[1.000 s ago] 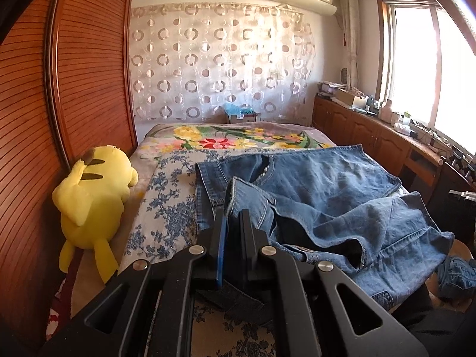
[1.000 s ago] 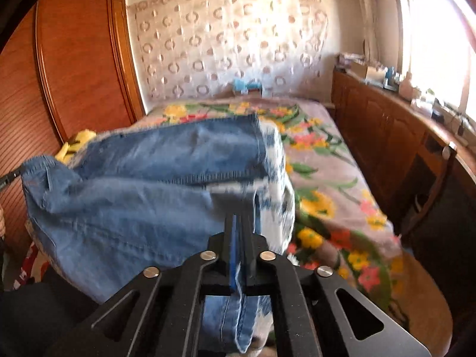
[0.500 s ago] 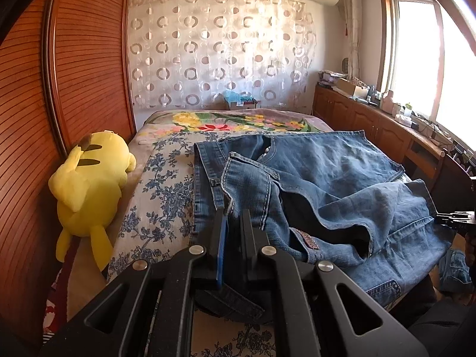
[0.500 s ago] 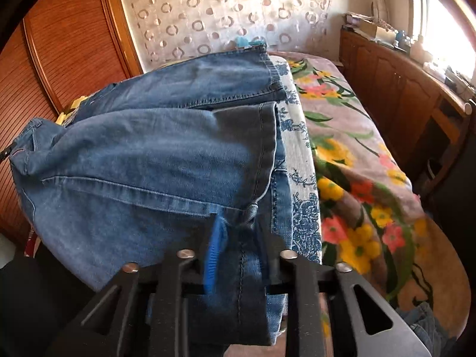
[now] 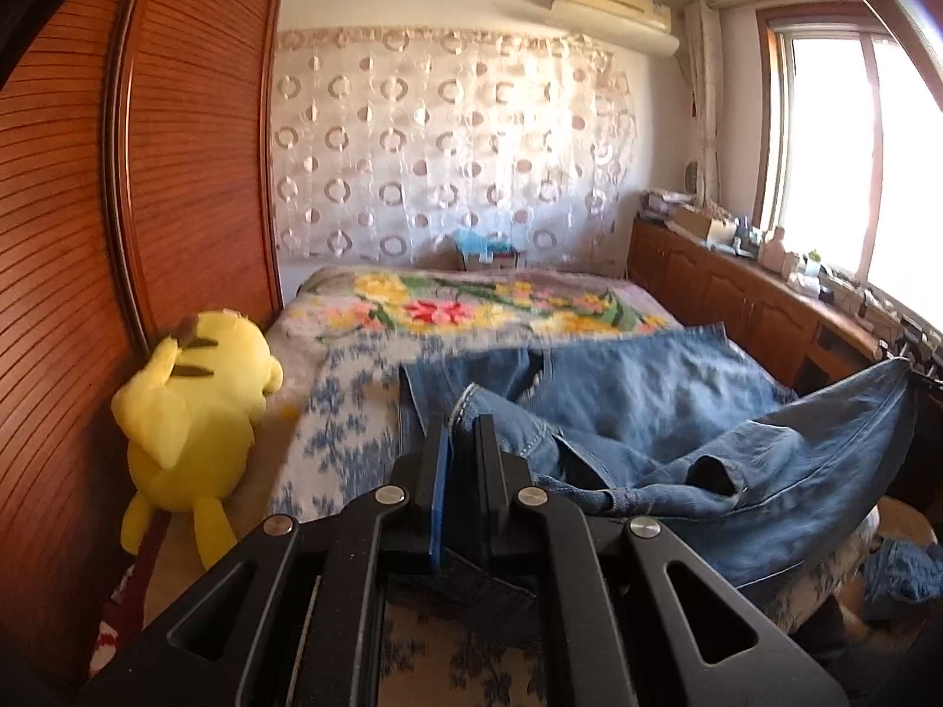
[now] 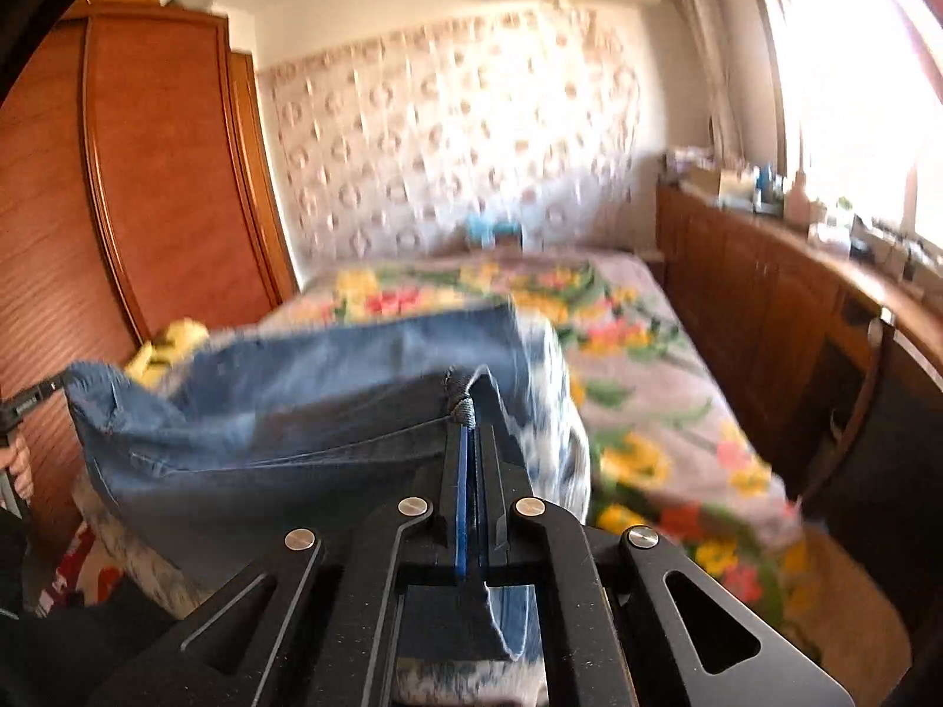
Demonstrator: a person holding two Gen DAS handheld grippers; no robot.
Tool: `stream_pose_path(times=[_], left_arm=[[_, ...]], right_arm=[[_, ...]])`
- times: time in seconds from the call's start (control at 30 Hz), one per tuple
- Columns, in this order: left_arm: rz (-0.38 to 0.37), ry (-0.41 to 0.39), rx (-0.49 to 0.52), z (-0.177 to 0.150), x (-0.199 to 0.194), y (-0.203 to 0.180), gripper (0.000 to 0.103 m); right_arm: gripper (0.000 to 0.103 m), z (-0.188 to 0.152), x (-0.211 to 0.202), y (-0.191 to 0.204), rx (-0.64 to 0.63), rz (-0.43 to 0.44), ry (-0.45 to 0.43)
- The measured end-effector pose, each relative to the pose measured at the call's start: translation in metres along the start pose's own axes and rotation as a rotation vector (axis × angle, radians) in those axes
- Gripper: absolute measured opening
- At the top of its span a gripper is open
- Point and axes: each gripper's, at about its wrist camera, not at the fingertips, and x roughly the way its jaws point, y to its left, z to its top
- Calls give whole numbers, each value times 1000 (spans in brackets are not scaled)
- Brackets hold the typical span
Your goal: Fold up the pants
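Blue denim pants (image 5: 648, 412) lie across the near end of the bed, partly lifted. My left gripper (image 5: 462, 430) is shut on a hem edge of the pants at their left side. My right gripper (image 6: 470, 412) is shut on another edge of the pants (image 6: 306, 424), with a thick seam bunched at its tips. The cloth hangs stretched between the two grippers, above the bed. The right gripper shows at the far right of the left wrist view (image 5: 919, 374), and the left gripper at the far left of the right wrist view (image 6: 29, 400).
The bed (image 5: 471, 306) has a floral cover. A yellow plush toy (image 5: 194, 412) leans on the wooden wardrobe (image 5: 88, 235) at the left. A low wooden cabinet (image 5: 754, 300) with clutter runs under the window at the right. More denim (image 5: 902, 574) lies on the floor.
Both grippers have risen and pulled back toward the foot of the bed, lifting the held edge of the pants. The cloth between them is now stretched. Both stay shut.
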Motion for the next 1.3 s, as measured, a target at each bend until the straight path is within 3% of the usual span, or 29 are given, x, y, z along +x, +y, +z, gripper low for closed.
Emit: stream_pose_path(times=[0.13, 0.3, 0.57, 0.93, 1.3], left_arm=[[15, -32, 7, 24, 9, 2, 9], [40, -27, 24, 45, 39, 7, 9], [65, 38, 37, 53, 95, 12, 9], [85, 96, 38, 68, 146, 17, 9], [93, 176, 52, 75, 217, 21, 9]], right_arm=[[1, 29, -6, -3, -19, -24, -80], [1, 52, 18, -10, -12, -49, -108], [2, 64, 92, 2, -17, -76, -43], [2, 103, 117, 4, -43, -79, -40], [2, 118, 194, -1, -41, -104, 53]])
